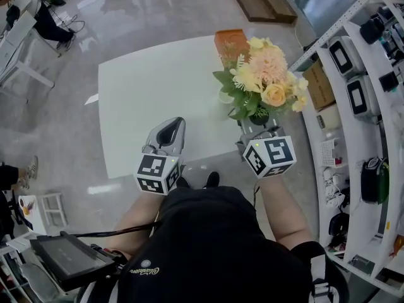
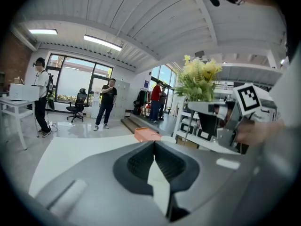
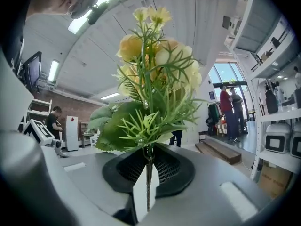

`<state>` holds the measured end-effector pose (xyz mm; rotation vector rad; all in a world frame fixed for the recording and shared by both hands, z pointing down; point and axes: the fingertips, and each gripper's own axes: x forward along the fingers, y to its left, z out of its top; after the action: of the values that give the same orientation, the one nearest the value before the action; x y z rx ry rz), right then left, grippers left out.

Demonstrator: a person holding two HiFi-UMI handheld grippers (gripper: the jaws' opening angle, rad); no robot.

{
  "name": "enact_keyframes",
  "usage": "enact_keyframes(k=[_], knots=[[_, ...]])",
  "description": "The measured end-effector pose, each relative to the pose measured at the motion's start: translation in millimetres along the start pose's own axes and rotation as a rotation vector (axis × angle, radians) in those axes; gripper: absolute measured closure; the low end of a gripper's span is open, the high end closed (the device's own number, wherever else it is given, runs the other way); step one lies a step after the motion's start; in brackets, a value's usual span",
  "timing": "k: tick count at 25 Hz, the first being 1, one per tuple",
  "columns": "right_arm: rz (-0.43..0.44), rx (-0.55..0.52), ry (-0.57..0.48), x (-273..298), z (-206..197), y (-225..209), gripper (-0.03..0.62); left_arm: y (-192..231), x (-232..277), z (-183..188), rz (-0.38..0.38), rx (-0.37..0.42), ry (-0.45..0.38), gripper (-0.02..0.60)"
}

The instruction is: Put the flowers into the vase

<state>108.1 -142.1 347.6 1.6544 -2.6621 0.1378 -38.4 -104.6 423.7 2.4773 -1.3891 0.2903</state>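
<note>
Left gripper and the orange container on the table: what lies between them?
Nothing: only bare white table between the left gripper and the orange container, seen in the head view and the left gripper view.

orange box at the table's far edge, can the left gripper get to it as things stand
Probably yes. Only bare white table lies between the left gripper and the orange box; the flowers in the right gripper stand off to the side.
</note>
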Motion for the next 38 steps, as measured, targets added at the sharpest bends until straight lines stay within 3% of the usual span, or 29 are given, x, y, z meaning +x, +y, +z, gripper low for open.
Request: enact_keyframes(k=[5,11,38], knots=[[0.01,-0.01,-0.055,18.6,31.6,-6.3,0.549,5.0,-0.6,0.4,0.013,-0.013,-0.002,0.574],[0.027,-0.052,-0.062,36.5,37.2,-0.1,0.549,12.3,-7.7,-5.0,0.029,-0.024,0.002,0.574],[-0.02,-0.028,0.192,73.8,-110.0,-26.3,0.548,33.6,-15.4,-18.8,0.071,-0.051,0.039,0.574]])
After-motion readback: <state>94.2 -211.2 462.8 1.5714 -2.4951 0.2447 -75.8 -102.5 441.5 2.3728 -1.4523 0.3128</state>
